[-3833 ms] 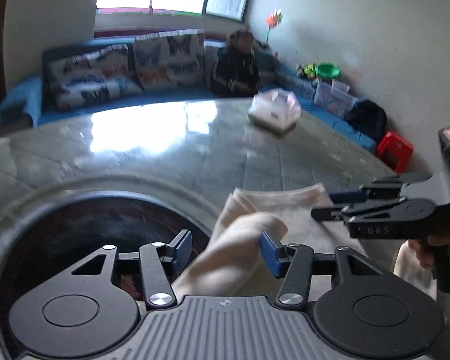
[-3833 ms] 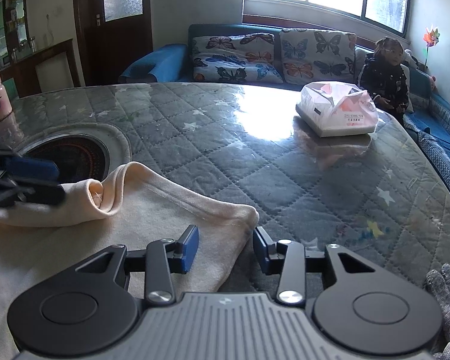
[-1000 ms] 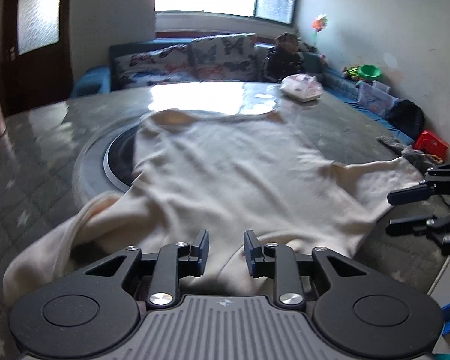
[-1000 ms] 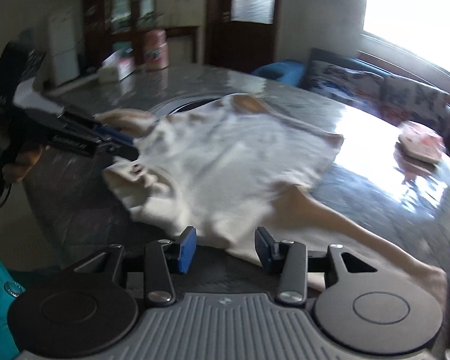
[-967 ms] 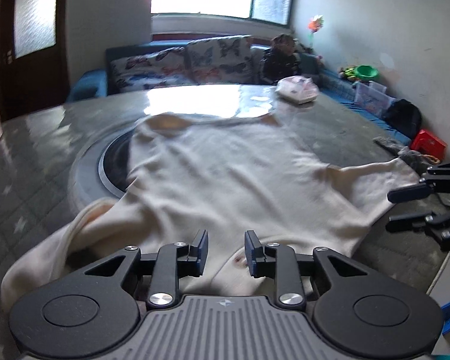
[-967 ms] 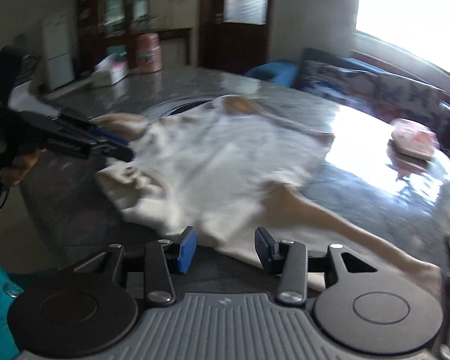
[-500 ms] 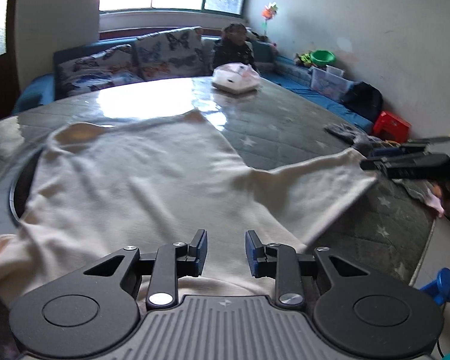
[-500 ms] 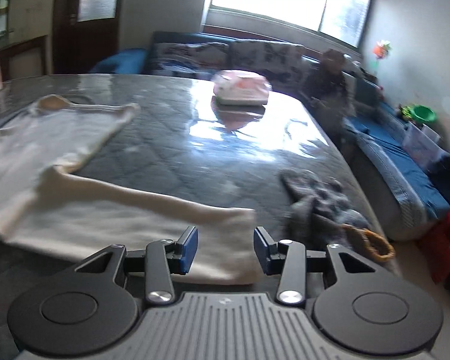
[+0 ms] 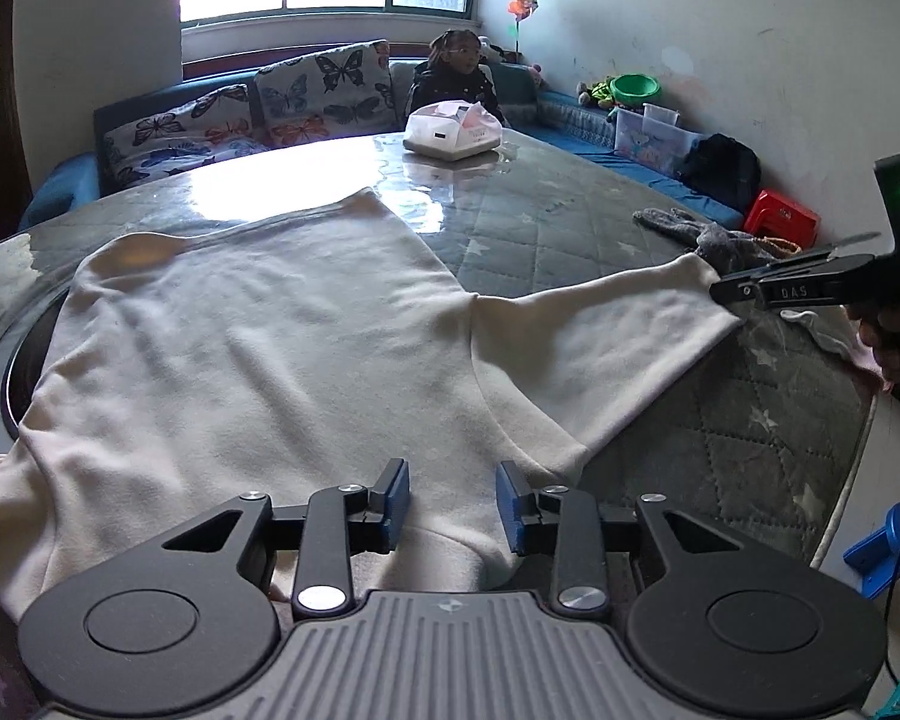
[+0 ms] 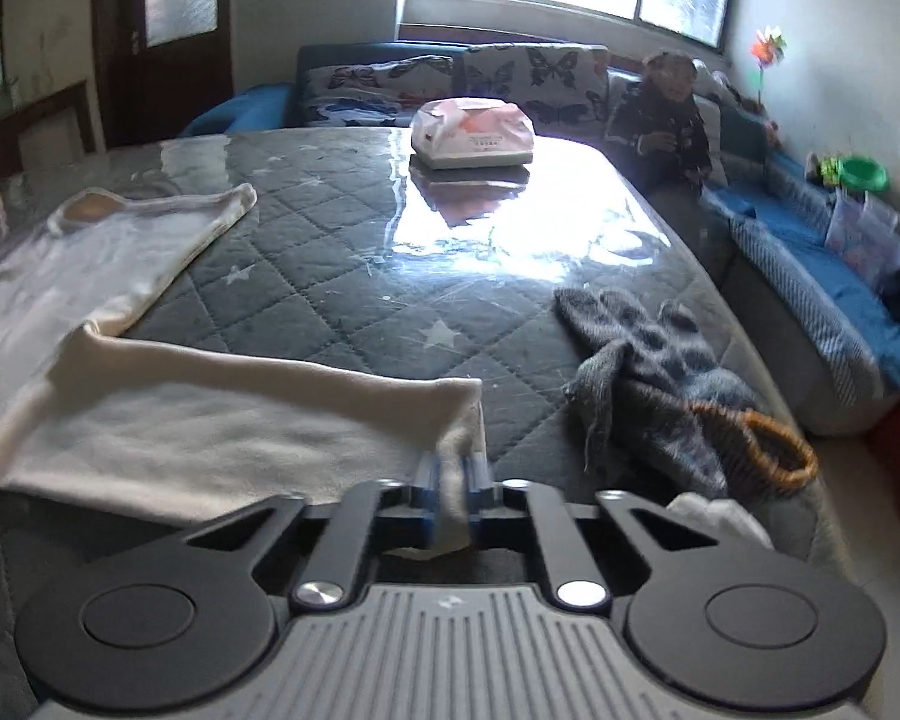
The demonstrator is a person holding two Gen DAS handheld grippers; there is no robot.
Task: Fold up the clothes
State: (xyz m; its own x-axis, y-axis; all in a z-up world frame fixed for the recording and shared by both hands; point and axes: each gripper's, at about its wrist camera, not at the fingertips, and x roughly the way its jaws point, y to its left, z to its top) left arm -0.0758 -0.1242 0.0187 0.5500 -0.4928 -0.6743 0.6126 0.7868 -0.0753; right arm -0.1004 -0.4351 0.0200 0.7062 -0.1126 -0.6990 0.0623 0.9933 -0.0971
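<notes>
A cream long-sleeved shirt (image 9: 258, 324) lies spread flat across the quilted round table (image 9: 570, 210), filling the left and centre of the left wrist view, one sleeve (image 9: 600, 330) stretched toward the right edge. The right gripper (image 10: 450, 480) is clamped on that sleeve's cuff (image 10: 456, 420) at lower centre of its own view. The left gripper (image 9: 452, 501) hovers over the shirt's near hem, fingers apart. A grey knit garment (image 10: 642, 360) lies right of the cuff; a tissue pack (image 10: 474, 132) sits at upper centre
</notes>
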